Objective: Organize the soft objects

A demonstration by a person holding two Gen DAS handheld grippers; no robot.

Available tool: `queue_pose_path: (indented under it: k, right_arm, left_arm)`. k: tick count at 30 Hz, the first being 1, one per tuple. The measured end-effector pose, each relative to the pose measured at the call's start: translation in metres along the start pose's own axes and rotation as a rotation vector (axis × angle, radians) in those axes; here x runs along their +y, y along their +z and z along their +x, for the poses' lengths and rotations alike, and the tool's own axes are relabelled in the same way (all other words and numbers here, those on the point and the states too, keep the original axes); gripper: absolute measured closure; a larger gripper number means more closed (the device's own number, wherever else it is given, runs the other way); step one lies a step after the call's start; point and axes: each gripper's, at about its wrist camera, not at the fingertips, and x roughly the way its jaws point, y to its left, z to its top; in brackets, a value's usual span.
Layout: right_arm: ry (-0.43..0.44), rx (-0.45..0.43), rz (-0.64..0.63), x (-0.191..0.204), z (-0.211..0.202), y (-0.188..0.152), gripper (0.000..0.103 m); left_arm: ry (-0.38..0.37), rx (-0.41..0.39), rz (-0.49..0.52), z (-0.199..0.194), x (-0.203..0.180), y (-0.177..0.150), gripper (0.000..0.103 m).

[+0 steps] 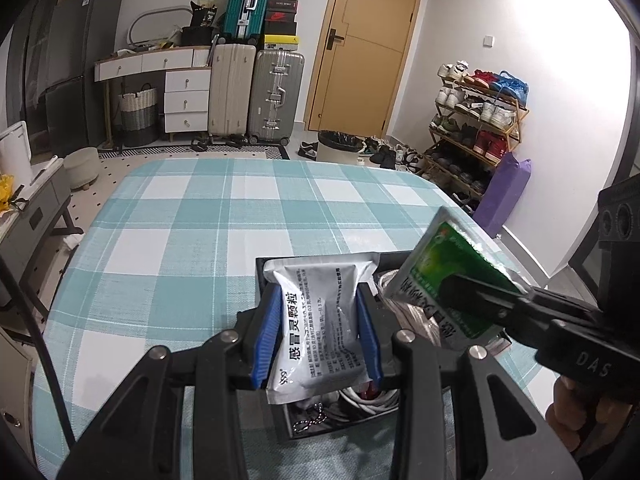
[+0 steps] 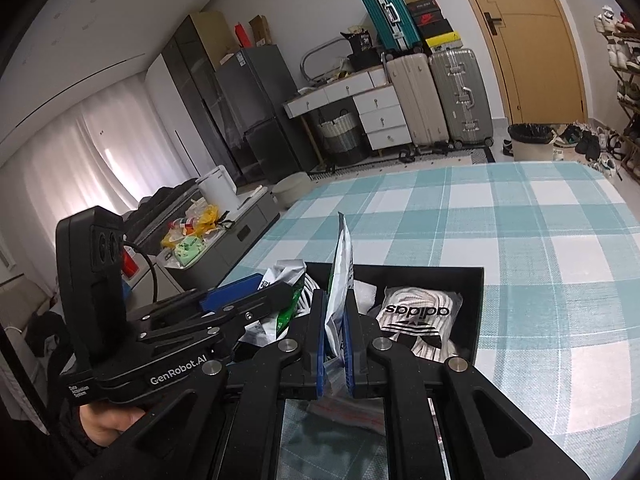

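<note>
White walls, wooden door [image 1: 366, 46], stacked suitcases [image 1: 256, 92], white drawers [image 1: 186, 98], shoe rack [image 1: 474, 128], grey fridge [image 2: 256, 108], curtained bright window [image 2: 80, 160], checked teal bed [image 1: 224, 208].

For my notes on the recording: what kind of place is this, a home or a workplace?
Most likely a lived-in room of a home: suitcases stacked by a wooden door, a full shoe rack along the wall, and a fridge near a curtained window.

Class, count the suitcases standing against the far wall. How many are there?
3. A beige suitcase stands beside a silver suitcase on the floor; a teal suitcase sits on top of them. Others may be hidden behind.
</note>
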Motion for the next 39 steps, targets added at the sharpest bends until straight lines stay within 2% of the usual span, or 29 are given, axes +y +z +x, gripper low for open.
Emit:
queue_pose_path:
  k: [11, 15, 17, 19, 22, 23, 24, 25, 26, 27, 31, 34, 39]
  right_arm:
    - [-0.045, 0.083, 0.038, -0.015, 0.020, -0.007, 0.095]
    - [-0.086, 0.084, 0.012, -0.016, 0.014, -0.007, 0.080]
    - [-0.102, 0.078, 0.000, -0.018, 0.008, -0.007, 0.078]
    - [-0.124, 0.069, -0.017, -0.019, 0.002, -0.007, 0.070]
    - [-0.169, 0.048, -0.046, -0.022, -0.009, -0.008, 0.064]
    - [-0.182, 0.042, -0.061, -0.023, -0.014, -0.009, 0.061]
    - [-0.190, 0.035, -0.075, -0.023, -0.018, -0.010, 0.054]
    - [-0.202, 0.031, -0.097, -0.022, -0.021, -0.011, 0.051]
    - [-0.208, 0.031, -0.126, -0.020, -0.024, -0.013, 0.050]
    - [-0.208, 0.034, -0.142, -0.019, -0.026, -0.015, 0.048]
    - [-0.211, 0.015, -0.183, -0.015, -0.035, -0.023, 0.023]
    - [-0.193, -0.006, -0.195, -0.010, -0.040, -0.029, 0.013]
    - [-0.174, -0.050, -0.229, 0.001, -0.049, -0.039, 0.001]
  left_arm:
    - [0.000, 0.024, 0.040, 0.009, -0.008, -0.004, 0.066]
    - [0.004, 0.040, 0.049, 0.009, -0.009, -0.002, 0.060]
    - [0.005, 0.047, 0.054, 0.007, -0.010, -0.002, 0.055]
    - [0.008, 0.049, 0.059, 0.005, -0.011, -0.002, 0.051]
    - [0.017, 0.043, 0.082, 0.000, -0.015, -0.003, 0.041]
    - [0.023, 0.037, 0.093, -0.003, -0.017, -0.004, 0.041]
    - [0.026, 0.034, 0.103, -0.005, -0.018, -0.004, 0.040]
    - [0.027, 0.033, 0.108, -0.007, -0.020, -0.005, 0.034]
    - [0.033, 0.028, 0.109, -0.010, -0.020, -0.005, 0.024]
    - [0.037, 0.017, 0.109, -0.013, -0.021, -0.006, 0.020]
    - [0.042, -0.021, 0.135, -0.027, -0.025, -0.010, 0.012]
    - [0.048, -0.046, 0.128, -0.037, -0.024, -0.013, 0.004]
    - [0.055, -0.086, 0.135, -0.051, -0.024, -0.021, 0.000]
